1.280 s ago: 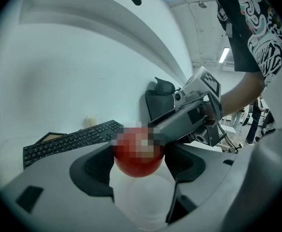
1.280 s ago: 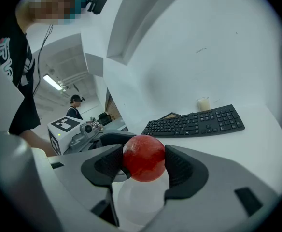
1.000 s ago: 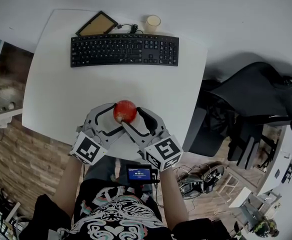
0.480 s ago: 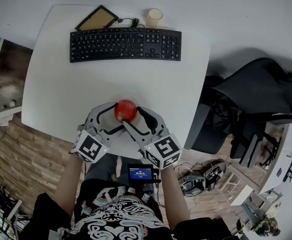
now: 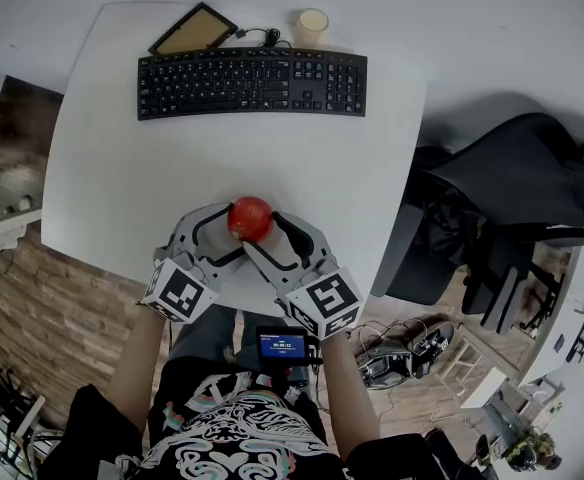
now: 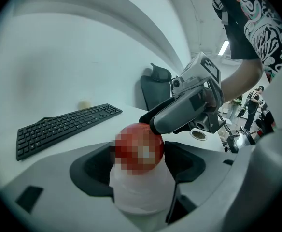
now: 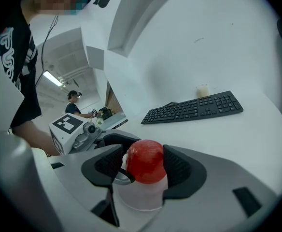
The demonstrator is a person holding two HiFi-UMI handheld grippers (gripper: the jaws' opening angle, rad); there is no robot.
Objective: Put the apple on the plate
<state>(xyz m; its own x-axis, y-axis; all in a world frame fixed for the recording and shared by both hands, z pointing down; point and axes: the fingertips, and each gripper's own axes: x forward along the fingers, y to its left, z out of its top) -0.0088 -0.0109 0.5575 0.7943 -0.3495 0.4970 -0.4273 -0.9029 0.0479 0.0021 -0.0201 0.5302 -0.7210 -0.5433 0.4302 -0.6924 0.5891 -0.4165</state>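
Observation:
A red apple (image 5: 250, 218) is up between the tips of both grippers, over the near edge of the white table (image 5: 112, 158). My left gripper (image 5: 224, 234) comes in from the left and my right gripper (image 5: 269, 236) from the right, forming a V. In the left gripper view the apple (image 6: 139, 147) fills the gap between the black pads (image 6: 90, 170), and the right gripper's jaw rests against its upper right. In the right gripper view the apple (image 7: 145, 160) sits snug between both pads (image 7: 178, 166). A white rounded shape shows under it in both views. No plate is in view.
A black keyboard (image 5: 252, 83) lies across the far side of the table, with a tan framed pad (image 5: 193, 30) and a cream cup (image 5: 312, 23) behind it. A black office chair (image 5: 502, 198) stands to the right. The table's front edge runs just under the grippers.
The grippers and the apple keep the same pose. The head camera has shifted slightly, so the keyboard sits a little higher in the view.

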